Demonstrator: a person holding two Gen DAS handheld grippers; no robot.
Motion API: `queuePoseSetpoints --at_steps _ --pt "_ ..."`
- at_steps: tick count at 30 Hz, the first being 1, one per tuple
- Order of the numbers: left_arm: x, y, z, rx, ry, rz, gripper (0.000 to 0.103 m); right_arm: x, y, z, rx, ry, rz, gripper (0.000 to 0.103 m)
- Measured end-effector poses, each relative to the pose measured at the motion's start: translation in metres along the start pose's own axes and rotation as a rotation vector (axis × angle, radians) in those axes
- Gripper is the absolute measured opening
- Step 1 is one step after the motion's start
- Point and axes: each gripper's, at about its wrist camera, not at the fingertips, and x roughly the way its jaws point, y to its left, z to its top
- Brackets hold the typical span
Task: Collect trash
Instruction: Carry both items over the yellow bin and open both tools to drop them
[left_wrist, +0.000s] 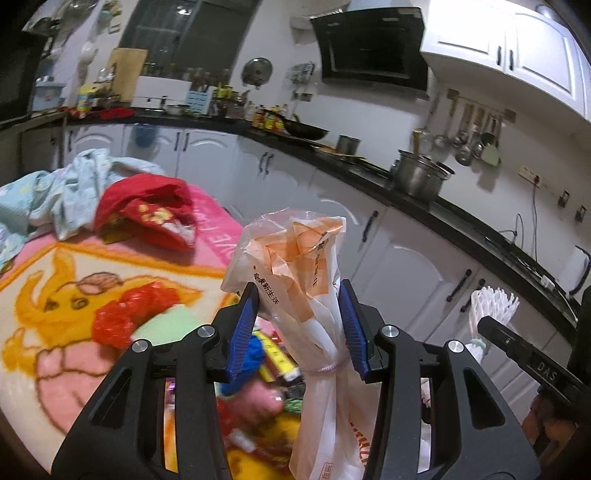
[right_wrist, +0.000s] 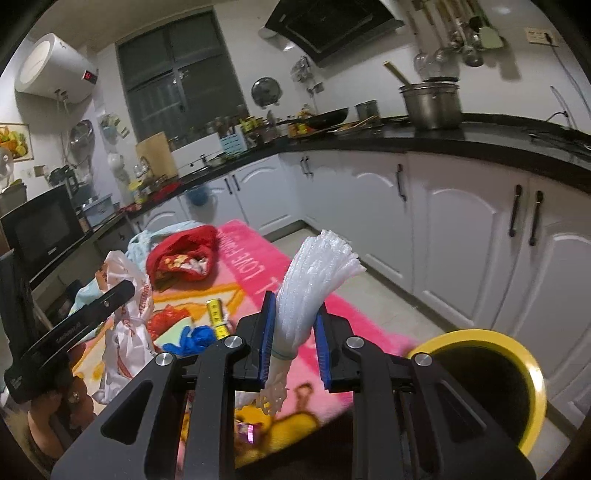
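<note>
My left gripper (left_wrist: 300, 322) is shut on a tied white-and-orange plastic bag (left_wrist: 295, 258), lifted above the pink cartoon blanket (left_wrist: 55, 295). The same plastic bag (right_wrist: 125, 295) hangs at the left of the right wrist view. My right gripper (right_wrist: 294, 330) is shut on a white foam fruit net (right_wrist: 317, 273), held upright above the blanket's edge. That foam net (left_wrist: 493, 302) also shows at the right of the left wrist view. A yellow-rimmed bin (right_wrist: 480, 373) stands open just right of my right gripper. A red crumpled bag (left_wrist: 125, 314), a blue glove (right_wrist: 195, 338) and a yellow packet (right_wrist: 216, 314) lie on the blanket.
A red garment (left_wrist: 147, 210) and light blue cloth (left_wrist: 66, 192) are piled at the blanket's far end. White cabinets (right_wrist: 461, 229) under a black counter (right_wrist: 406, 142) run along the right, with a steel pot (right_wrist: 432, 103) and a wok (left_wrist: 303, 129). A microwave (right_wrist: 40, 229) stands at left.
</note>
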Motion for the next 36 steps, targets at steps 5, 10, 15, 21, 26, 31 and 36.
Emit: queuePoseSetpoints --at_steps 5,10,15,21,26,31,36 --pt "0.013 -0.028 -0.004 0.030 0.009 -0.032 0.036 -0.017 -0.020 -0.003 0.000 -0.027 -0.052 0.020" --pt "0.025 -0.058 -0.011 0.064 0.021 -0.069 0.036 -0.029 -0.037 -0.005 -0.025 -0.056 -0.118 0.020" --pt "0.038 -0.083 -0.018 0.095 0.038 -0.100 0.037 -0.039 -0.052 -0.011 -0.056 -0.078 -0.180 0.020" --pt "0.056 -0.115 -0.031 0.131 0.063 -0.132 0.037 -0.049 -0.080 -0.022 -0.071 -0.087 -0.246 0.020" --pt "0.070 -0.137 -0.043 0.160 0.083 -0.155 0.037 -0.055 -0.099 -0.034 -0.066 -0.082 -0.291 0.020" --pt "0.086 -0.162 -0.057 0.193 0.111 -0.180 0.037 -0.057 -0.122 -0.044 -0.046 -0.073 -0.330 0.020" --pt "0.104 -0.184 -0.072 0.220 0.150 -0.209 0.038 -0.057 -0.138 -0.056 -0.036 -0.054 -0.351 0.021"
